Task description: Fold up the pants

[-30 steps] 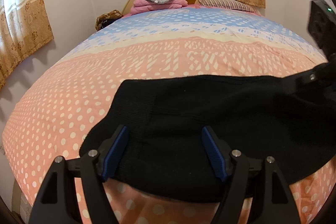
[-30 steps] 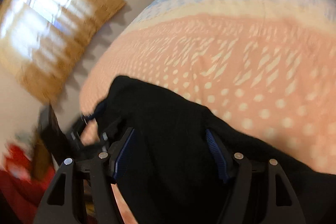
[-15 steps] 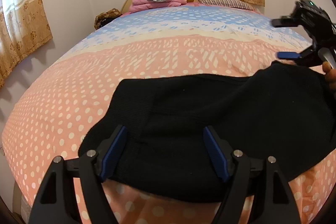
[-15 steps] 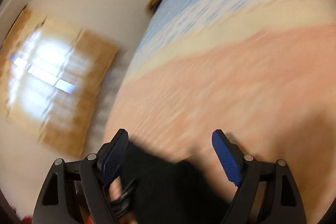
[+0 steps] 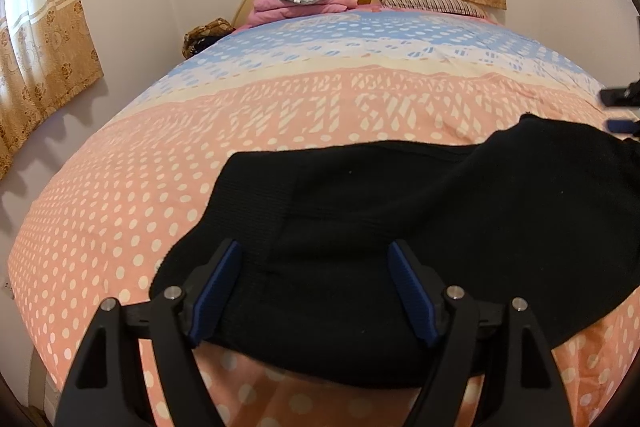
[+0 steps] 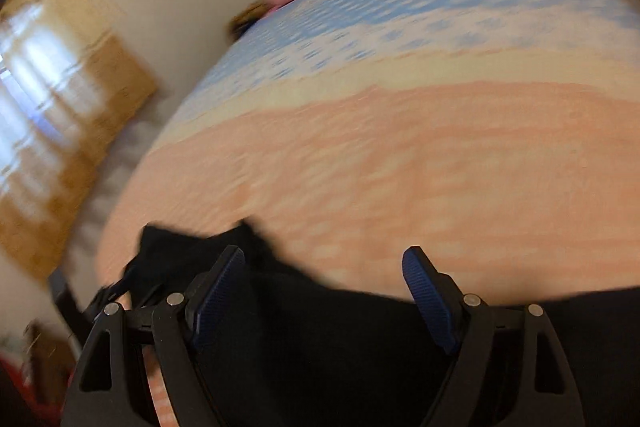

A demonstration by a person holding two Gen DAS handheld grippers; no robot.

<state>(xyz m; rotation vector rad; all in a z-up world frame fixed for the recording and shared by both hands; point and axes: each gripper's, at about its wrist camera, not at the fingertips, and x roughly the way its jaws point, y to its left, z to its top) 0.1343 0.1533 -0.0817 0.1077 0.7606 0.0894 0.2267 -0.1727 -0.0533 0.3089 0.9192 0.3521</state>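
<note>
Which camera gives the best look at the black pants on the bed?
The left wrist view. It is sharp and shows the black pants spread across the pink dotted bedspread, with the folded edge visible. The right wrist view is motion-blurred and catches only a dark strip of them along its lower edge.

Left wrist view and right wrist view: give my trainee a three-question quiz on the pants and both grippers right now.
1. True or false: the black pants lie on the dotted bedspread.
2. In the left wrist view, the left gripper is: A) shut on the pants, B) open with the pants lying between its jaws, C) holding a pillow.
3. Fill in: the right gripper has its jaws ____, with no cloth pinched.

Key:
1. True.
2. B.
3. Open. They have just been opening; the pants lie beneath them, and the view is blurred.
</note>
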